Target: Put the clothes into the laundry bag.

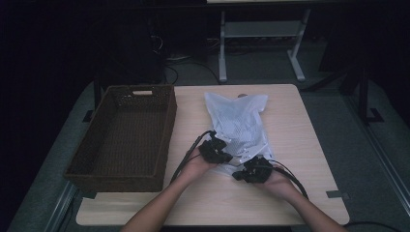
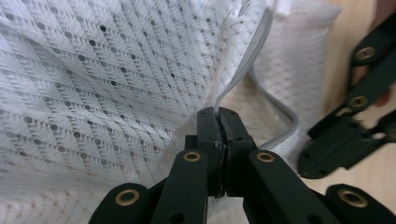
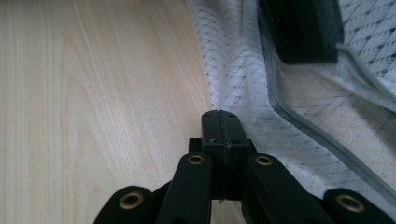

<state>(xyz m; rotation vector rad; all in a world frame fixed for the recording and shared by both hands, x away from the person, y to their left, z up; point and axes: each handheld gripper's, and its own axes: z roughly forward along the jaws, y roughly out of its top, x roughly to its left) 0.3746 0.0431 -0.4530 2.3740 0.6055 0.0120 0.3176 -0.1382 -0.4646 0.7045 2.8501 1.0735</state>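
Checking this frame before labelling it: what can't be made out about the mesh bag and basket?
- Mesh bag contents: high view, too dim; left gripper view, the mesh screens the inside.
- Bag's near edge: high view, hidden by the left gripper and right gripper.
- Basket floor: high view, too dark.

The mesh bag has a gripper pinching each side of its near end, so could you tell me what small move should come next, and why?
Probably draw the two apart to spread the mouth. The left gripper is shut on the zipper edge of the mesh bag, the right gripper on its other edge, and the opening between them looks narrow.
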